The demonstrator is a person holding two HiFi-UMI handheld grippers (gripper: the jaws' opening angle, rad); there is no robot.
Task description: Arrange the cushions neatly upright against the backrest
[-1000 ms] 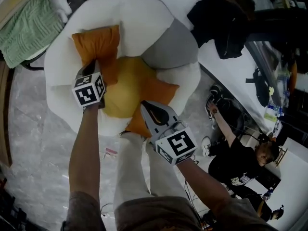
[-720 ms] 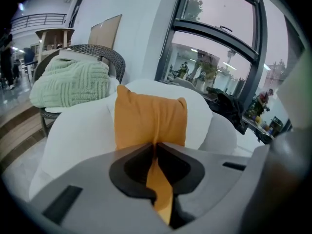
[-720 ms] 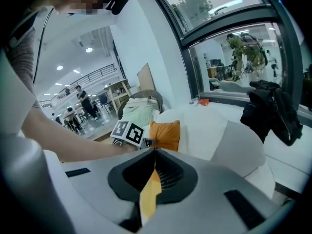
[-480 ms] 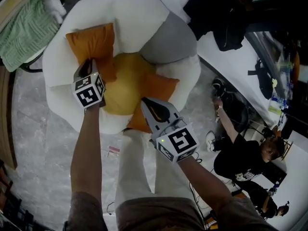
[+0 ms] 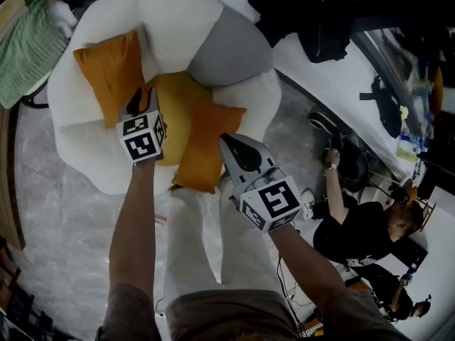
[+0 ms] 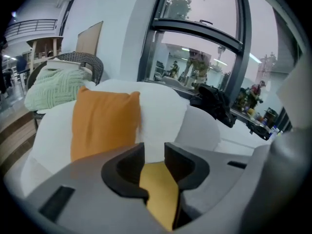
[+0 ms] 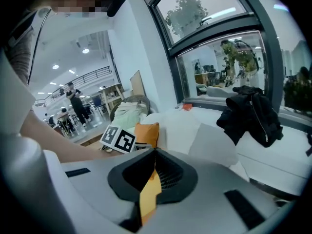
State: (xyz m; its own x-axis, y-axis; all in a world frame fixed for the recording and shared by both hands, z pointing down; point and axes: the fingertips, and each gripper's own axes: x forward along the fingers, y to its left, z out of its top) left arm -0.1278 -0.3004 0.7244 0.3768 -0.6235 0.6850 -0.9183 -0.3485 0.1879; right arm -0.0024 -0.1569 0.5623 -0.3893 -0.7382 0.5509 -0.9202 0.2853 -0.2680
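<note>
1. Pinching the orange cushion (image 5: pixel 207 144) at frame centre, the right gripper (image 5: pixel 227 141) has jaws pressed together; the left gripper (image 5: pixel 136 98) holds jaws narrowly spread over the yellow cushion (image 5: pixel 174 112).
2. Likely risk: the thin pinch slips and the cushion flops flat.

- The yellow cushion (image 5: pixel 178 109) is partly hidden under the left hand-held gripper (image 5: pixel 136 98); the left gripper view shows only a sliver of it through the jaw gap.
- The nearer orange cushion (image 5: pixel 206 144) shows in the right gripper view only as a strip below the closed tips of the right hand-held gripper (image 5: pixel 229 142).
- Far left of the left hand-held gripper, a green blanket (image 5: pixel 28 45) is cut by the edge.
- Beyond the right hand-held gripper, a black jacket (image 5: pixel 313 13) runs off the top.
</note>
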